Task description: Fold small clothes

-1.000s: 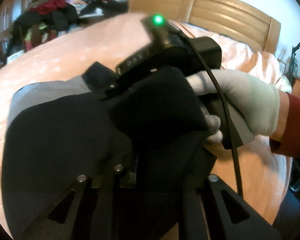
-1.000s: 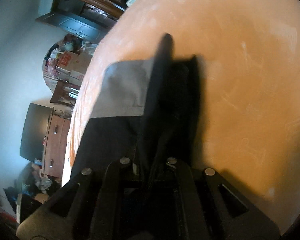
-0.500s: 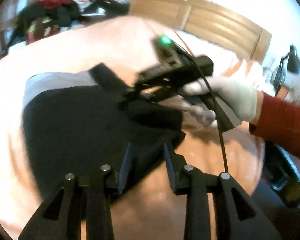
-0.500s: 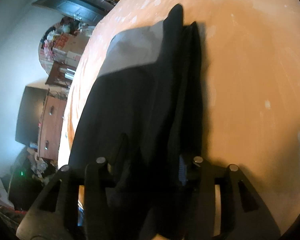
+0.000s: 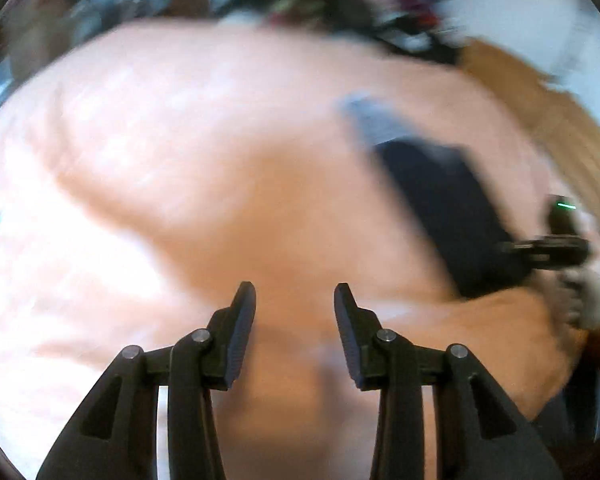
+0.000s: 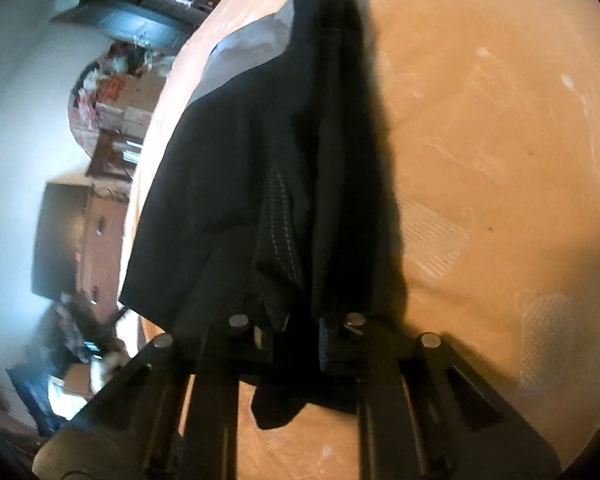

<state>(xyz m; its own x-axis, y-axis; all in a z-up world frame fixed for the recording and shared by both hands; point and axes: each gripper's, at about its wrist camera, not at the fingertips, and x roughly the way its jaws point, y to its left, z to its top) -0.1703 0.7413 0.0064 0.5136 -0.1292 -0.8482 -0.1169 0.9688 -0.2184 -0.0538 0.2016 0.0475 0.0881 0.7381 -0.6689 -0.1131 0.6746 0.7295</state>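
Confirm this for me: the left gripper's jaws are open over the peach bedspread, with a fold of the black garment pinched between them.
Not quite. The left gripper is open over the peach bedspread, but nothing sits between its jaws; the left wrist view shows only bare bedspread there. The black garment lies off to the right in that view, next to the right gripper.

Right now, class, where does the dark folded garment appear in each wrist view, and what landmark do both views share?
Left wrist: dark garment lies right of centre, blurred, by the right gripper.
Right wrist: it fills the centre, running top to bottom into the jaws.
Shared landmark: the peach bedspread beneath it.
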